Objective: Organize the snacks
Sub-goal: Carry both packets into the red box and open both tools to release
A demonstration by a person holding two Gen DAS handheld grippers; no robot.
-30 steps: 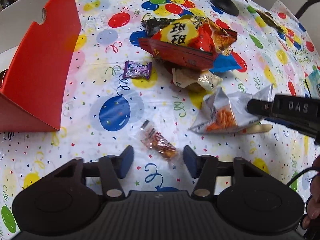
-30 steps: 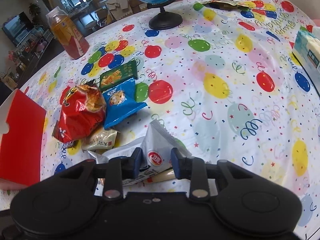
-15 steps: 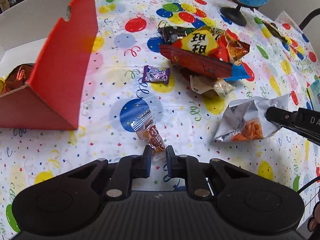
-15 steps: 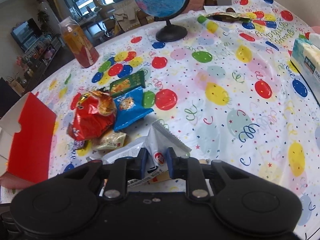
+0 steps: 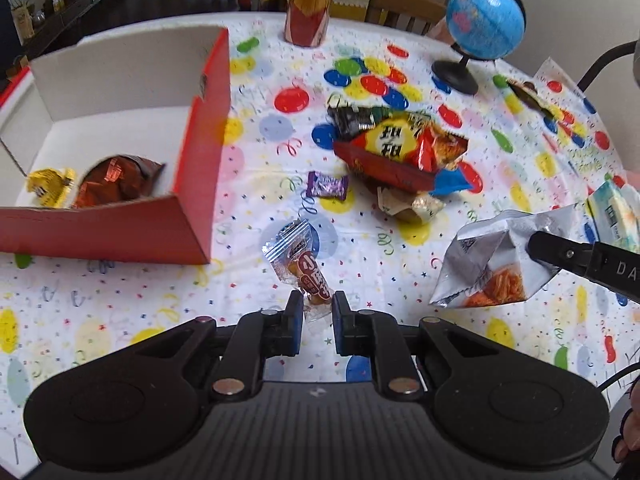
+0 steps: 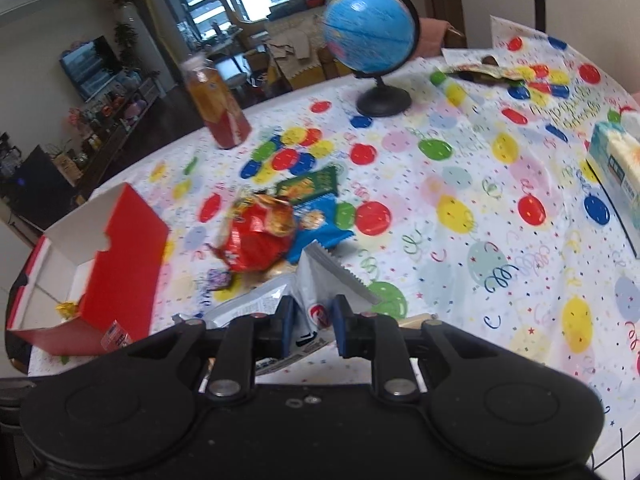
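Holding one snack in each hand, we have both lifted clear of the balloon-print tablecloth [image 5: 400, 280]. Our left gripper [image 5: 313, 316] is pinched narrow on the lower end of a small clear-wrapped snack [image 5: 300, 260], which sticks up from the pads. Our right gripper [image 6: 310, 322] is clamped on a silver chip bag [image 5: 492, 264], orange crisps showing through its window. To the left sits the red box [image 5: 196, 184], open, with a brown packet [image 5: 116, 180] and a yellow one [image 5: 50, 186] inside. A purple candy [image 5: 326, 186] lies between the box and the pile topped by a red chip bag [image 5: 404, 148]. A globe [image 5: 484, 24] and a juice bottle [image 5: 308, 0] stand at the far edge.
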